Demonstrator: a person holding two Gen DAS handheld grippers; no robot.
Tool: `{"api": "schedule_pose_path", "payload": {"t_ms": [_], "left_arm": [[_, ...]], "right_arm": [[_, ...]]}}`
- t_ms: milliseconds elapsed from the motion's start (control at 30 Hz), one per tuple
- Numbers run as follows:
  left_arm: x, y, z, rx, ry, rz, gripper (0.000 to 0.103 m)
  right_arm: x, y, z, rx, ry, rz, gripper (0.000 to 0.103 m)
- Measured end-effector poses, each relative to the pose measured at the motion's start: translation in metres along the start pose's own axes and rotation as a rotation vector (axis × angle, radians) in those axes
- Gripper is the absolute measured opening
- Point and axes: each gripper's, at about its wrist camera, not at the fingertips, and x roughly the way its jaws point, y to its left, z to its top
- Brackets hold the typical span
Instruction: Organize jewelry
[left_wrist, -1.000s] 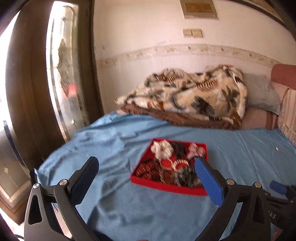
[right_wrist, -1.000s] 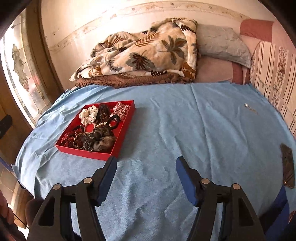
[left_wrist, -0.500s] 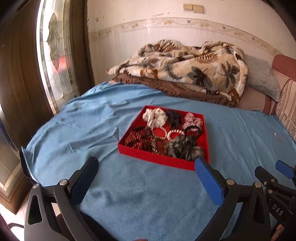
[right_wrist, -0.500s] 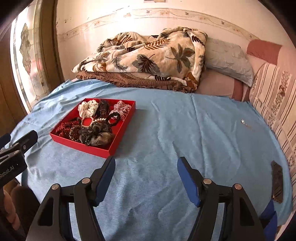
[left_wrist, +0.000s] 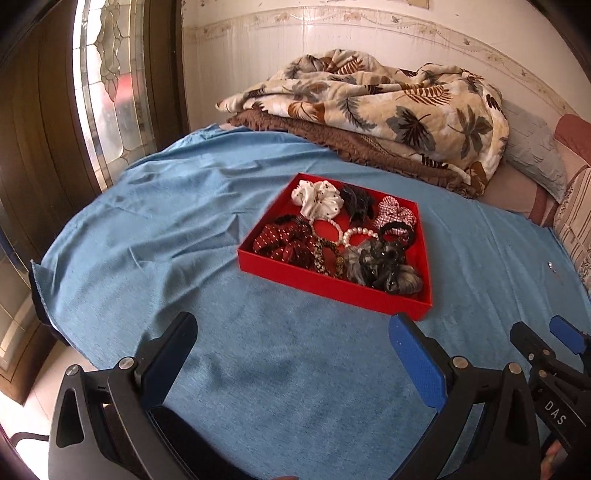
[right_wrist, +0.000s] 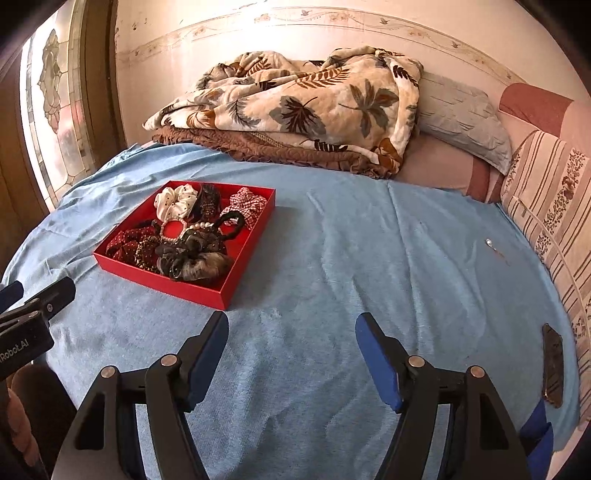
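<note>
Change since earlier: in the left wrist view the red tray (left_wrist: 334, 286) now sits larger and higher in the picture, with less wall above it; in the right wrist view the left gripper has come in at the left edge.
Right gripper motion: its fingers have just been opening a little, with nothing between them.
Left wrist view, left gripper (left_wrist: 293, 345): fingers wide apart, empty, over bare blue bedspread (left_wrist: 147, 236) just short of the tray's near wall.
Left wrist view, tray: lies flat on the bedspread near mid-bed, one corner toward the right finger.
Left wrist view, tray contents: white dotted scrunchie (left_wrist: 319, 197) at the back, black hair clip (left_wrist: 356, 202) beside it, red checked scrunchie (left_wrist: 396, 216) at the back right, pearl bracelet (left_wrist: 356, 235) in the middle, dark red dotted scrunchie (left_wrist: 284, 242) front left, grey-black scrunchies (left_wrist: 384, 267) front right.
Left wrist view, right gripper (left_wrist: 546, 343): only its finger ends show at the right edge.
Right wrist view, right gripper (right_wrist: 291, 339): fingers apart, empty, above bare bedspread, the tray to its left.
Right wrist view, left gripper (right_wrist: 33, 302): at the left edge, near the tray's front corner.
Right wrist view, bedding: leaf-print blanket (right_wrist: 295, 107) folded at the head of the bed, grey pillow (right_wrist: 465, 118) beside it.
Right wrist view, small items: a small shiny piece (right_wrist: 489, 242) lies alone on the bedspread, well apart from the tray; a dark flat object (right_wrist: 553, 363) near the right edge.
</note>
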Motion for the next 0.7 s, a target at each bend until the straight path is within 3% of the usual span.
{"api": "schedule_pose_path", "payload": {"t_ms": [700], "left_arm": [[0.016,-0.013,-0.005,0.038,0.076,-0.056,0.103]], "right_arm": [[0.014,0.000,0.001,-0.008,0.032,-0.002,0.080]]}}
